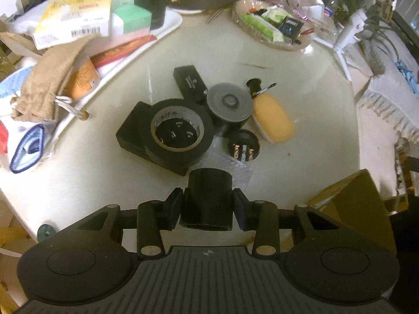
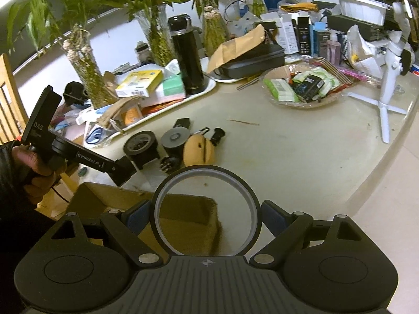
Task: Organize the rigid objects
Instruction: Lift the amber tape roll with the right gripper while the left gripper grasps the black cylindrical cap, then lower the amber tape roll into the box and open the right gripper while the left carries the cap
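Left wrist view: our left gripper (image 1: 207, 204) squeezes a smooth black tube (image 1: 208, 198) above the shiny cream table (image 1: 301, 157). At 12 o'clock from it lies a round black tape roll (image 1: 178, 133) on a flat black box (image 1: 136, 133). At 2 o'clock sits a soft orange oval (image 1: 273, 120). Our right gripper (image 2: 207, 216) is spread wide around a big thin ring (image 2: 207, 210), over a brown cardboard box (image 2: 183, 225).

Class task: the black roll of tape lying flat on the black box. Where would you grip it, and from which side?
Grip the black roll of tape from above, one pad inside its open core and one on the outer wall: it lies flat, hole up, on the black box.
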Demonstrator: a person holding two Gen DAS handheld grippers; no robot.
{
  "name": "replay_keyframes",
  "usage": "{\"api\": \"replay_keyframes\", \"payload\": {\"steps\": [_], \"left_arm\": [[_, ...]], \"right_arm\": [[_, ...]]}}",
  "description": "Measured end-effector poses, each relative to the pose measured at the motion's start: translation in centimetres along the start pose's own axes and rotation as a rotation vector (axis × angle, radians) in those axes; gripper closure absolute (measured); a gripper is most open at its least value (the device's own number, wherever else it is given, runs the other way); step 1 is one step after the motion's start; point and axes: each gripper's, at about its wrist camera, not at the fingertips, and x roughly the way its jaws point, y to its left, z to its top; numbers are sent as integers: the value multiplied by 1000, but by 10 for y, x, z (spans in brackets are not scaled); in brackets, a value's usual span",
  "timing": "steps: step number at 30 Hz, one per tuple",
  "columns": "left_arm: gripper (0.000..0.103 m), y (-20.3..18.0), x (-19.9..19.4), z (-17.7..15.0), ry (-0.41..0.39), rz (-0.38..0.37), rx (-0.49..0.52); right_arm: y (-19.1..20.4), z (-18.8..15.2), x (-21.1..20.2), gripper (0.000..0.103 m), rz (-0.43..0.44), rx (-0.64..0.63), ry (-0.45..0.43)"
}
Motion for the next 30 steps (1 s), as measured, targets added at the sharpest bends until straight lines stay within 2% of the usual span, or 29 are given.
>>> {"api": "replay_keyframes", "payload": {"steps": [18, 30], "left_arm": [[63, -29, -64, -24, -119, 33, -51], [63, -46, -73, -54, -130, 67, -94]], "right_arm": [[41, -1, -3, 12, 96, -77, 23], [52, -10, 1, 12, 104, -83, 57]]}}
